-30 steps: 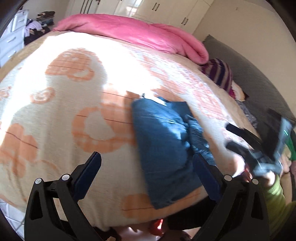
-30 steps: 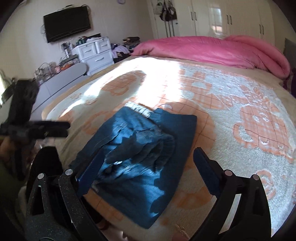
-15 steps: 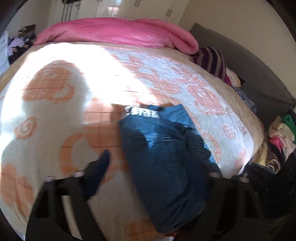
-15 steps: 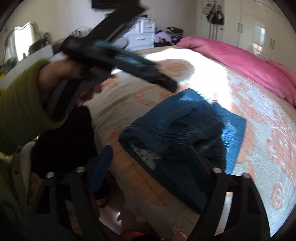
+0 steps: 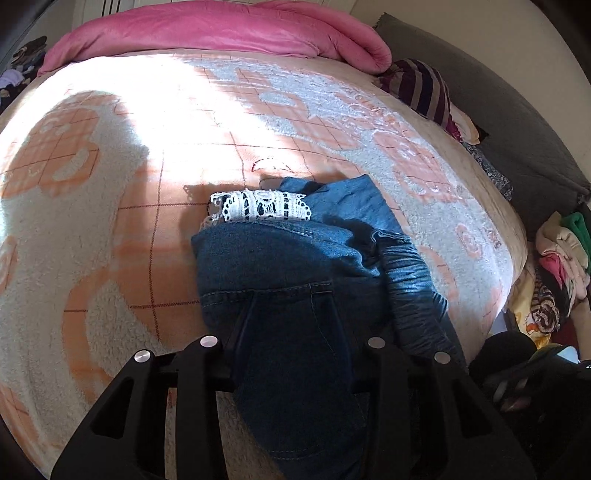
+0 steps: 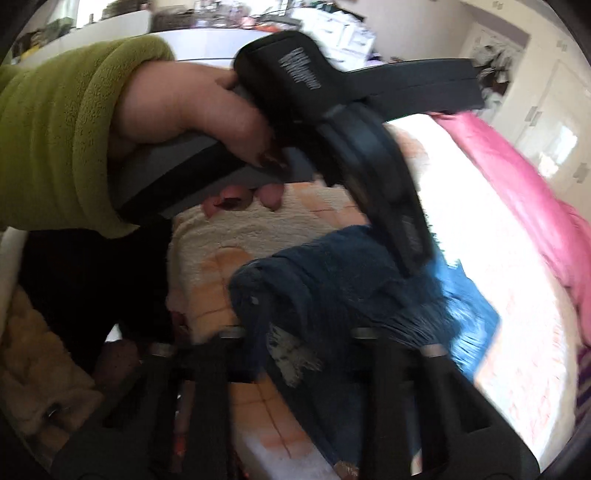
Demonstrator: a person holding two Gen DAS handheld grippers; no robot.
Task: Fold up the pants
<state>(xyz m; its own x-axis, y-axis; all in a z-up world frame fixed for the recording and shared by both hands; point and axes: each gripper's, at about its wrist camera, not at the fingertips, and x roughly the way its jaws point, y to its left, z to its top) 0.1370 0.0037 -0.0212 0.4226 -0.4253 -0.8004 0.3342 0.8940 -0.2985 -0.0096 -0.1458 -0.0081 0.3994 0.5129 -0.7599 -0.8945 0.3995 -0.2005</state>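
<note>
The folded blue pants (image 5: 280, 280) are lying on the orange-patterned blanket (image 5: 110, 221) near the bed's edge. Denim is being closed on by the narrowing left gripper (image 5: 295, 354). Their near end is being pinched by the shut right gripper (image 6: 295, 354).

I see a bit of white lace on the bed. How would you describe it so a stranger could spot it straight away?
Start with the big bed under the cream and orange blanket, with a pink duvet at its far end. Near the close edge lie folded blue denim pants. The white lace trim sticks out from their far end, the only openwork white piece there.
</note>
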